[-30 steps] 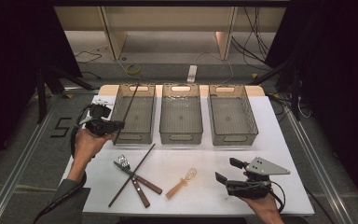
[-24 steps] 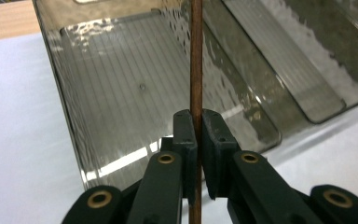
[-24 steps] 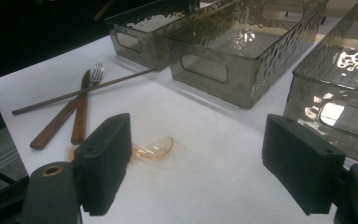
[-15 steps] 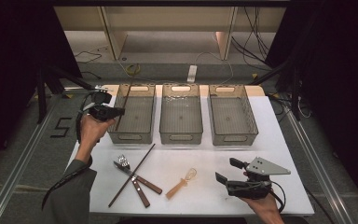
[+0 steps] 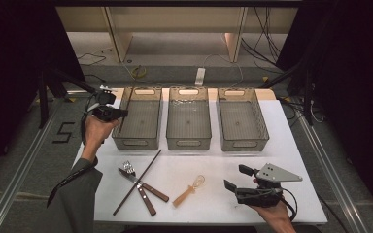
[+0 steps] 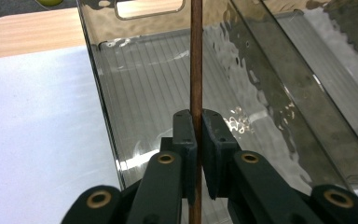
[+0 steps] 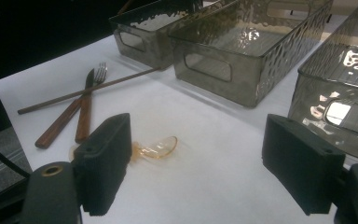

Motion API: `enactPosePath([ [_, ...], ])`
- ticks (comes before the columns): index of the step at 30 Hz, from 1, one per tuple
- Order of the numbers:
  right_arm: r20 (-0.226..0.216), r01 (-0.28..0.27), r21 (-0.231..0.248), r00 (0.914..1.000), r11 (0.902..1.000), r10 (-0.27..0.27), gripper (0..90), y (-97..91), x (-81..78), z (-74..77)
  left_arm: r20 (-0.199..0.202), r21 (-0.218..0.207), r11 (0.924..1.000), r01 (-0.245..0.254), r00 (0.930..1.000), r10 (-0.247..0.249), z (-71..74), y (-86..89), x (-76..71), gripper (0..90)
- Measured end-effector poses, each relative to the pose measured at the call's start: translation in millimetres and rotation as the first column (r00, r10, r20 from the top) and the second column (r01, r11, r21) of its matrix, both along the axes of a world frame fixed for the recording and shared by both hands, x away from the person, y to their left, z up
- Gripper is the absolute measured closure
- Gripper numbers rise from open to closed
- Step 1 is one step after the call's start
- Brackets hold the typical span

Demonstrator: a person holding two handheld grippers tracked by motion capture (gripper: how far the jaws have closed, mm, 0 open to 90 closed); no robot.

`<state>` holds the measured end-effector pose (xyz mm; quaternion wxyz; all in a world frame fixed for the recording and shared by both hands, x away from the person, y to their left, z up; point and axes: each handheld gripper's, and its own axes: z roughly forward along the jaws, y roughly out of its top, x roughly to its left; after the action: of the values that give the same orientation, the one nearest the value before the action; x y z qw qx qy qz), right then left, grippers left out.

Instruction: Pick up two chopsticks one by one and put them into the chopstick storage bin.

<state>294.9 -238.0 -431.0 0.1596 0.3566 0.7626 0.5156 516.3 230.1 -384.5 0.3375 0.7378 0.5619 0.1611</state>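
Chopstick (image 6: 196, 56), thin and dark brown, stands clamped between the two black pads of the left gripper (image 6: 196, 122), which press on it from both sides with hardly any gap; the stick runs straight up past the fingertips and down behind them. Just beyond those fingertips lies the leftmost bin (image 6: 168, 88), a smoky clear tray with a ribbed floor, and the stick crosses in front of its inside; the bin's near wall stands just left of the pads, and white table (image 6: 32, 140) spreads out to that side. From the high view the left gripper (image 5: 108, 112) hangs at the left rim of that same bin (image 5: 139, 141), with the middle bin (image 5: 189, 142) and the right bin (image 5: 243, 142) ranged farther along the row. The right gripper (image 5: 237, 178) rests low near the table's front edge, its jaws standing wide with nothing between them. Between its spread pads in the right gripper view, a small whisk (image 7: 154, 148) lies on the table, partly hidden behind the left pad. Farther out past those fingertips a second chopstick (image 7: 88, 91) lies slanted across a fork (image 7: 89, 105) and a wooden-handled knife (image 7: 58, 127), its far end reaching the front of the leftmost bin.
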Motion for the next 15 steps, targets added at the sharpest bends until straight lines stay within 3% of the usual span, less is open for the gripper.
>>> enactPosePath([
  [11, 0.003, -0.007, 0.0, 1.0, 1.0, 0.007, 25.0, 0.4, -0.8, 0.1, -0.029, 0.008, 0.9999, -0.011, 0.9995, 0.011, -12.1, -2.5, 3.3, 83.4],
  [15, 0.003, -0.006, 0.001, 1.0, 1.0, 0.006, 25.0, 0.0, -0.8, 0.2, -0.062, 0.011, 0.9999, -0.012, 0.998, 0.013, -18.6, -2.7, 3.2, 79.6],
])
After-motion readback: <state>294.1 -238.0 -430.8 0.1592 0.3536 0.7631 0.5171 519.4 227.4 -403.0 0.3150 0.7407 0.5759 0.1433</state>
